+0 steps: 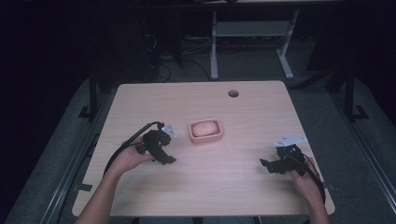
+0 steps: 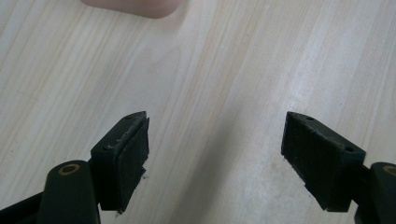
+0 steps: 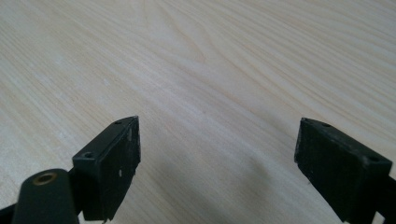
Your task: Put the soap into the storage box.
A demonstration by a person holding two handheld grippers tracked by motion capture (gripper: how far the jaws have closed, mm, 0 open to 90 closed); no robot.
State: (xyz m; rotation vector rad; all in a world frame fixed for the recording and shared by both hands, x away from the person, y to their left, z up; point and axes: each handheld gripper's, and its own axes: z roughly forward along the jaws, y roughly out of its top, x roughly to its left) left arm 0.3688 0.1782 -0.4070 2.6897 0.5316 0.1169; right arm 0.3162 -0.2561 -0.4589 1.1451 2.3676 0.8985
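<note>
Jaws wide apart on left hand-held gripper (image 2: 215, 144), right hand-held gripper (image 3: 217, 158); nothing held.

High view dim, dark around the lit table (image 1: 243, 107); gripper views bright, sharp, soft shadows under jaws

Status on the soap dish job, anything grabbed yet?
Done: nothing visible; the soap sits in the pink dish mid-table. In hand: nothing. The left gripper is open over bare wood, the dish edge just ahead of it; the right gripper is open, farther off. Left: the reach and grasp.
</note>
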